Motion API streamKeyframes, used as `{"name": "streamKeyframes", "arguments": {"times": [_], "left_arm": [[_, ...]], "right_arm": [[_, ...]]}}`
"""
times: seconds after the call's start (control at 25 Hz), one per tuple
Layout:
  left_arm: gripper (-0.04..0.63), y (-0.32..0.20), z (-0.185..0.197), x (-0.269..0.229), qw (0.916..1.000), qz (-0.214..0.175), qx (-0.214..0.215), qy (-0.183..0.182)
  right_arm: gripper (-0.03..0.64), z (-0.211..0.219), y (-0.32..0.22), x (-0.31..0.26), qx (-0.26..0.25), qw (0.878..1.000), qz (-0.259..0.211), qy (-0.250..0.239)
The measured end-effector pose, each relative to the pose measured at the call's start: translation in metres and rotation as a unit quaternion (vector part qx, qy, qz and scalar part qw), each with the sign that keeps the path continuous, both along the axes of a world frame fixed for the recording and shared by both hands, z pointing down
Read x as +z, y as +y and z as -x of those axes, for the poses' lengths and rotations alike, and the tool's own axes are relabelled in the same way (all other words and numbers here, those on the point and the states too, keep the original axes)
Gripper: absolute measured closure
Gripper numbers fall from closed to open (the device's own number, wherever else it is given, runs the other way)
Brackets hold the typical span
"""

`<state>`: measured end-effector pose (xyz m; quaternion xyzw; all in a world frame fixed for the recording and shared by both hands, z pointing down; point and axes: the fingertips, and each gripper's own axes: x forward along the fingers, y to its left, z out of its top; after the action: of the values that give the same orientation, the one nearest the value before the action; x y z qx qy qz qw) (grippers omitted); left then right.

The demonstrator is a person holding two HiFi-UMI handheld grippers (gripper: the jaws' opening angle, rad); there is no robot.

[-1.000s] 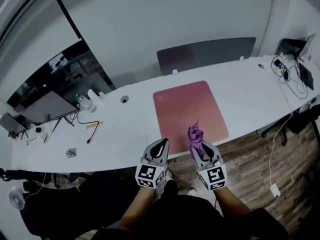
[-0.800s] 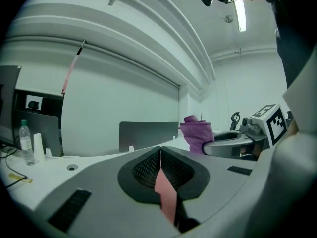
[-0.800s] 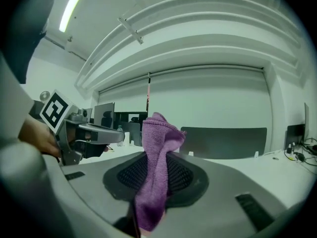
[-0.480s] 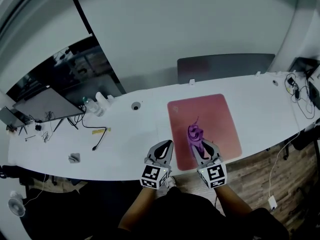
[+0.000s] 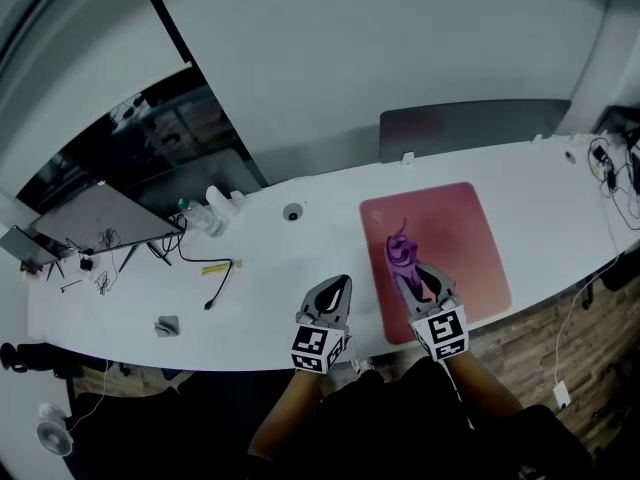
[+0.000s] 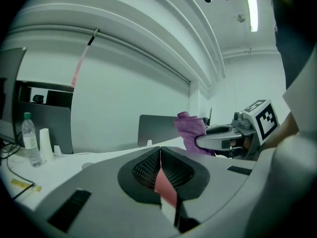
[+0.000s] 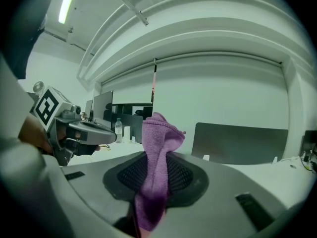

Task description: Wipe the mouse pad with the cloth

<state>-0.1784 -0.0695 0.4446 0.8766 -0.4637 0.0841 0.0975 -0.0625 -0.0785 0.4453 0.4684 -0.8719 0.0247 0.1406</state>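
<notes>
we hold the right gripper [image 5: 413, 273] over the near-left part of the flat red rectangular mouse pad [image 5: 455, 230]. its jaws are clamped on the crumpled purple cloth [image 5: 400, 252]. in the right gripper view the cloth [image 7: 156, 148] is pinched at its lower part between the ribbed black pads, and its free end bunches up past the jaw tips. from the head view we cannot tell whether the cloth touches the pad.

our left gripper [image 5: 335, 288] sits just left of the pad, over the near edge of the long white table [image 5: 260, 268]. in the left gripper view its jaws are pressed together with nothing between them. only a sliver of red shows in the slit below the tips.

the pad lies flat on the table, near edge close to the table edge, in front of a grey divider panel [image 5: 470, 128]. a clear plastic water bottle [image 6: 29, 140] stands well off to the left, with a black cable [image 5: 218, 288] lying near it.
</notes>
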Motion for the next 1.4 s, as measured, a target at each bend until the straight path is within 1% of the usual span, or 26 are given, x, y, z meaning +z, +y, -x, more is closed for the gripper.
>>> {"name": "streamKeyframes", "arguments": {"times": [0.12, 0.24, 0.36, 0.48, 0.72, 0.84, 1.0, 1.04, 1.16, 1.32, 1.4], "left_arm": [[0.572, -0.004, 0.005, 0.005, 1.0000, 0.007, -0.003, -0.004], [0.572, -0.011, 0.007, 0.013, 0.9998, 0.013, -0.008, -0.012], [0.572, -0.022, 0.005, 0.019, 0.9995, 0.016, -0.022, -0.012], [0.572, -0.032, 0.001, 0.023, 0.9990, 0.021, -0.038, -0.010], [0.572, -0.042, -0.007, 0.044, 0.9973, 0.044, -0.056, -0.018], [0.572, -0.046, -0.010, 0.046, 0.9970, 0.048, -0.060, -0.010], [0.572, -0.062, -0.012, 0.049, 0.9963, 0.040, -0.068, -0.034], [0.572, -0.067, -0.012, 0.049, 0.9960, 0.039, -0.072, -0.035], [0.572, -0.075, -0.008, 0.053, 0.9948, 0.041, -0.088, -0.030], [0.572, -0.080, 0.000, 0.062, 0.9926, 0.056, -0.103, -0.031], [0.572, -0.083, 0.002, 0.063, 0.9920, 0.056, -0.109, -0.029]], "right_arm": [[0.505, -0.002, -0.011, 0.003, 0.001, 1.000, -0.006, 0.000], [0.506, -0.010, -0.021, 0.010, 0.009, 1.000, -0.001, 0.000], [0.505, -0.017, -0.033, 0.017, 0.003, 1.000, 0.009, 0.001], [0.505, -0.024, -0.044, 0.026, -0.007, 1.000, 0.030, 0.003], [0.502, -0.029, -0.073, 0.040, -0.015, 0.999, 0.045, -0.007], [0.501, -0.025, -0.085, 0.051, -0.026, 0.998, 0.058, -0.008], [0.503, -0.012, -0.106, 0.071, -0.044, 0.995, 0.086, -0.009], [0.503, -0.009, -0.113, 0.075, -0.046, 0.995, 0.091, -0.008], [0.505, 0.002, -0.131, 0.088, -0.048, 0.993, 0.111, -0.003], [0.506, 0.020, -0.153, 0.109, -0.046, 0.988, 0.150, 0.004], [0.508, 0.027, -0.163, 0.121, -0.044, 0.985, 0.169, 0.010]]}}
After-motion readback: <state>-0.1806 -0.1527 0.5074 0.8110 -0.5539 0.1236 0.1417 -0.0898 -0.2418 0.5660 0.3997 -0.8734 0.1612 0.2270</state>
